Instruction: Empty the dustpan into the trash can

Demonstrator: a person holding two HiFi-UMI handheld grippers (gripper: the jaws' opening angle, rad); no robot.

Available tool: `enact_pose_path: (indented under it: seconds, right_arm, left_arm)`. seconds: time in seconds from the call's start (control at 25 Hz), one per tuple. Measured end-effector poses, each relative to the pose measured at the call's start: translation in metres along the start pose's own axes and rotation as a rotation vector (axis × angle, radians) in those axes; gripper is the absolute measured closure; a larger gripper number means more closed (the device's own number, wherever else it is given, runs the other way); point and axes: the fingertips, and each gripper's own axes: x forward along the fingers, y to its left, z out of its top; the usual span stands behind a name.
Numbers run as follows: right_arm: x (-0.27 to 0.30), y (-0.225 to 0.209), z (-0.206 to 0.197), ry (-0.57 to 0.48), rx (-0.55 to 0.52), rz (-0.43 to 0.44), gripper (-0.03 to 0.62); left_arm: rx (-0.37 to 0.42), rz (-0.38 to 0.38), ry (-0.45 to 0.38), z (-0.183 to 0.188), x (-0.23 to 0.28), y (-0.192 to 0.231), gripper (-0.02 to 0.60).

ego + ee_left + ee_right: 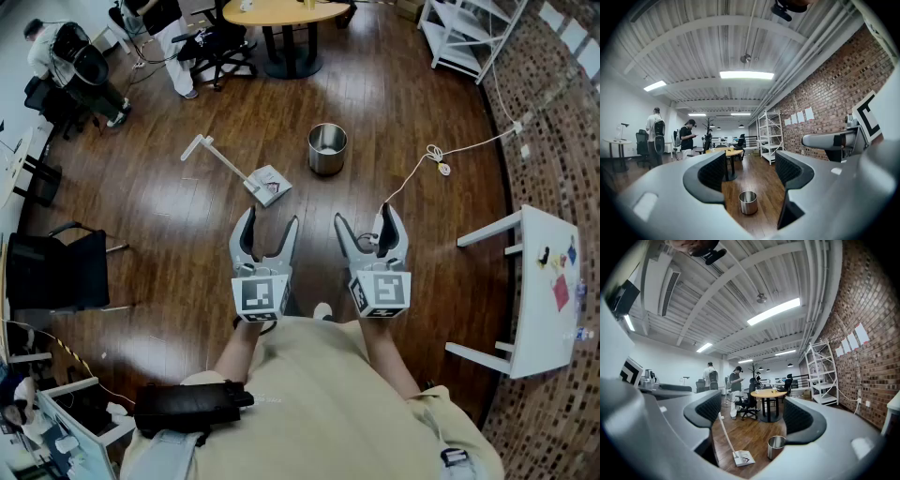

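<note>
**While hovering short of the dustpan (267, 185): both grippers open, empty, touching nothing**

Find dustpan on the wood floor just left of the trash can (327, 148) and slightly nearer the person. Pan end sits closest to the can, with the long white handle rising at a slant away from it. Note some dark and reddish matter on the pan, too small to identify. Judge the placement as convenient staging: close enough to the can to allow a short lift and tip.

Record trash can as upright, mouth open upward, free on all sides.

Locate left gripper (271, 220) and right gripper (366, 216) side by side on the near side of the trash can. Both are well apart from it, held level and pointing toward it. Judge as a ready posture ahead of an approach, with neither lowered toward the floor.

Tool state:
- Left gripper view: read jaws as standing apart, moderately wide. See only bare floor and the trash can, far off through the gap. No contact on either pad.
- Right gripper view: read jaws as spread wider than the left pair. See dustpan and can framed at a distance between them. Pads bare, clamped on nothing.

Also note a white cable (436, 155) on the floor to the right of the trash can, and a round table (281, 11) beyond the can.

Judge task as not begun: dustpan ungrasped, still loaded.
</note>
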Motion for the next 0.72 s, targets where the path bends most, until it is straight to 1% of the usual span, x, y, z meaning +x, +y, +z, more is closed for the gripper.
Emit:
enact_pose_path:
  seconds: [0.16, 0.36, 0.52, 0.72]
  right_arm:
    - [0.02, 0.006, -0.006, 0.01, -0.01, 0.024, 0.194]
    - [0.049, 0.008, -0.008, 0.03, -0.028, 0.029, 0.195]
    - [0.08, 0.015, -0.009, 0.039, -0.035, 0.008, 0.195]
    - [0.119, 0.039, -0.011, 0.048, -0.056, 0.02, 0.203]
  left_arm:
    - [-0.001, -0.01, -0.007, -0.004, 0.014, 0.007, 0.276]
    - [-0.026, -0.017, 0.0, -0.012, 0.038, 0.03, 0.276]
    - [-0.047, -0.029, 0.0, -0.016, 0.059, 0.059, 0.276]
    - [-0.057, -0.031, -0.022, -0.015, 0.075, 0.102, 0.276]
